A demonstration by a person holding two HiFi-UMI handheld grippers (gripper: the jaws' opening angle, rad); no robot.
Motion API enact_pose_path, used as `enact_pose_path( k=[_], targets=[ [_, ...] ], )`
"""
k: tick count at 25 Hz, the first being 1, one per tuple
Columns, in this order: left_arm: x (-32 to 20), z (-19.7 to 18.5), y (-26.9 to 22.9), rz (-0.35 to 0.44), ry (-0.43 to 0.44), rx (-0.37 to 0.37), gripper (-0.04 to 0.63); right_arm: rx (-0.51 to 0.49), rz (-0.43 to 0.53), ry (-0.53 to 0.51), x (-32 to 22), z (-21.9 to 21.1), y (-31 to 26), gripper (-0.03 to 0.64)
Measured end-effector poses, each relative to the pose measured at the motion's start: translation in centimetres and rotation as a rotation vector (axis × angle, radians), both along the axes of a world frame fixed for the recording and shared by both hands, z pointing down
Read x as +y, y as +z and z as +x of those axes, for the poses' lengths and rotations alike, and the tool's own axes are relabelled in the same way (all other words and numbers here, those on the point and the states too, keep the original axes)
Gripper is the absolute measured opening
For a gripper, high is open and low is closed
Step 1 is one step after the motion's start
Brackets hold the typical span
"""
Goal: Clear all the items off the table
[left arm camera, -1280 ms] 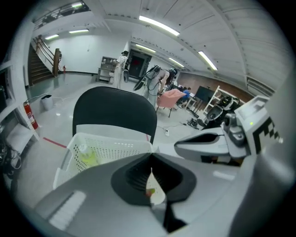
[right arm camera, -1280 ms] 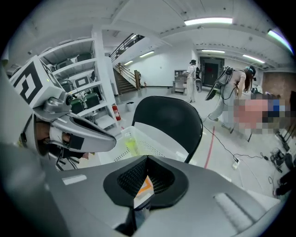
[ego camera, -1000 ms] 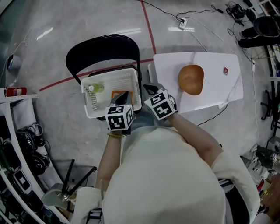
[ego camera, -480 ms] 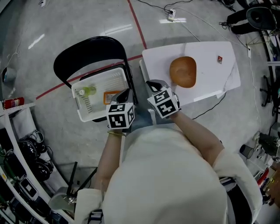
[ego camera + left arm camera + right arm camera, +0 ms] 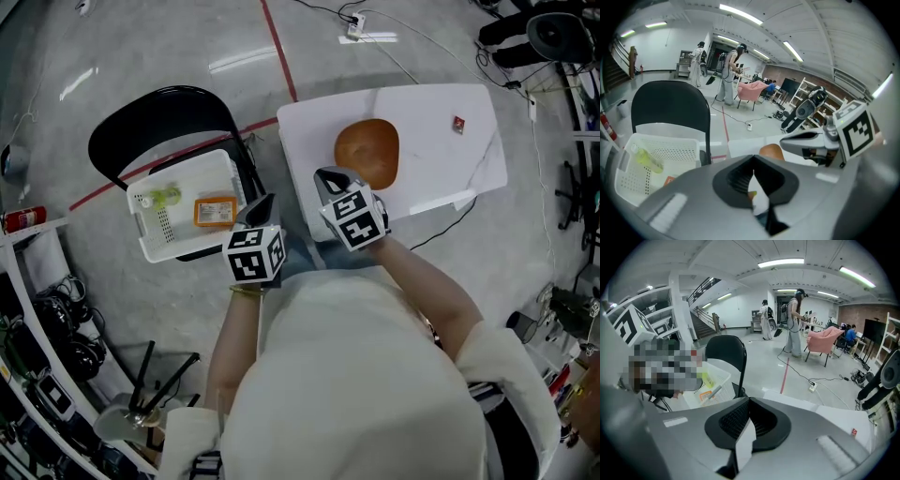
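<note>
A brown rounded thing (image 5: 367,152) and a small red item (image 5: 457,122) lie on the white table (image 5: 441,178). My right gripper (image 5: 330,177) is shut and empty at the table's near left corner, just short of the brown thing. Also shut and empty, my left gripper (image 5: 264,204) hangs between the table and the white basket (image 5: 150,246) on the black chair (image 5: 155,131). In the basket lie a green bottle (image 5: 159,198) and an orange box (image 5: 214,212). The left gripper view shows the brown thing (image 5: 771,151) past its closed jaws and the right gripper's fingers (image 5: 806,139) beside it.
Cables and a power strip (image 5: 354,26) lie on the floor beyond the table, and a red line (image 5: 278,47) crosses it. Shelves with gear (image 5: 37,356) stand at the left. In the right gripper view, people stand far off by a pink chair (image 5: 827,341).
Both grippers have moved right, away from above the basket and toward the table's near corner. The jaws stayed shut and empty throughout.
</note>
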State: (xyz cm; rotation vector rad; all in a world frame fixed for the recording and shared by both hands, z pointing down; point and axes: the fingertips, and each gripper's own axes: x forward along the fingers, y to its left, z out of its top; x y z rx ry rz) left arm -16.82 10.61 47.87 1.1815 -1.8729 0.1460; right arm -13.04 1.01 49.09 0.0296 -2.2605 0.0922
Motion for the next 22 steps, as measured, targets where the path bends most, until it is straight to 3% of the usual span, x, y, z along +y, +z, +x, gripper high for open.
enact_pose_path(
  k=[8,22],
  targets=[
    [-6.4,3.3,1.7,0.013,0.009,0.01,0.009,0.014,-0.016,0.07,-6.6,4.7,1.7,-0.002],
    [-14.2,6.7,8.3,-0.068,0.005,0.086,0.009,0.079,-0.024,0.274,-17.5,12.7,7.4,0.0]
  ],
)
